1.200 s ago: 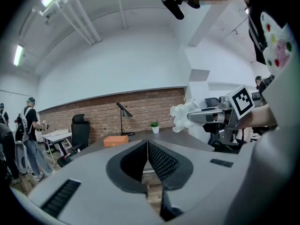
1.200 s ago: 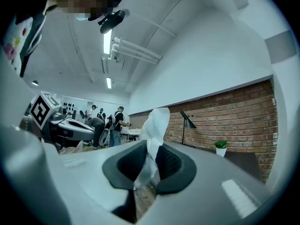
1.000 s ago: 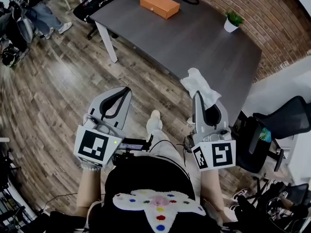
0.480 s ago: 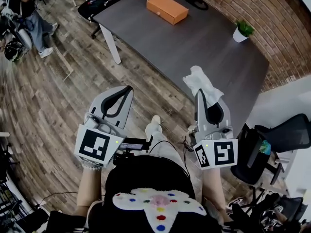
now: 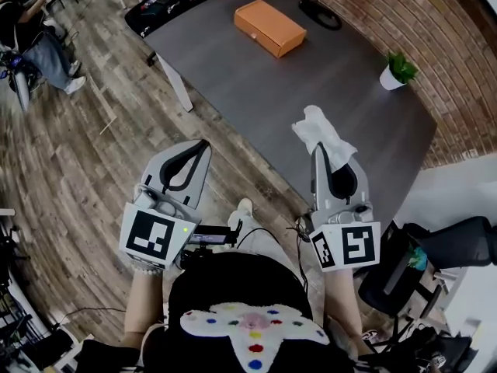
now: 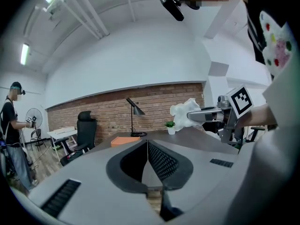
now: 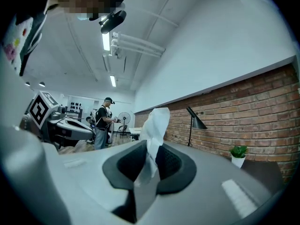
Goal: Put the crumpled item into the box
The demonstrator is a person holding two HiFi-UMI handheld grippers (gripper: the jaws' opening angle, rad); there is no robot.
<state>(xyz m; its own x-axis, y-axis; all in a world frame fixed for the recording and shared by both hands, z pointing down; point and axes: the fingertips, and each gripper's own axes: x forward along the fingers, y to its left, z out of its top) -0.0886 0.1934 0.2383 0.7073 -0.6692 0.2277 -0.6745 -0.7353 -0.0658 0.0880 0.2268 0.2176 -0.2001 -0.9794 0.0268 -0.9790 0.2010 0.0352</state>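
Observation:
A crumpled white tissue [image 5: 320, 134] sticks up out of my right gripper [image 5: 318, 152], whose jaws are shut on it, above the near edge of the grey table [image 5: 311, 61]. In the right gripper view the tissue [image 7: 154, 130] rises from between the closed jaws. The orange box [image 5: 269, 26] lies closed at the table's far side; it shows small in the left gripper view, box [image 6: 125, 141]. My left gripper [image 5: 196, 151] hangs over the wooden floor left of the table, jaws shut with nothing in them. The left gripper view also shows the tissue [image 6: 183, 113] in the right gripper.
A small potted plant [image 5: 397, 71] stands at the table's right side and a black desk lamp [image 5: 321, 10] behind the box. A brick wall [image 5: 419, 22] runs along the far side. Black office chairs [image 5: 458, 247] stand at the right. A person [image 5: 35, 41] stands at the far left.
The view has shifted toward the table: the box, plant and table edge lie lower and closer in the frame. Both grippers keep their pose, and the tissue stays in the right one.

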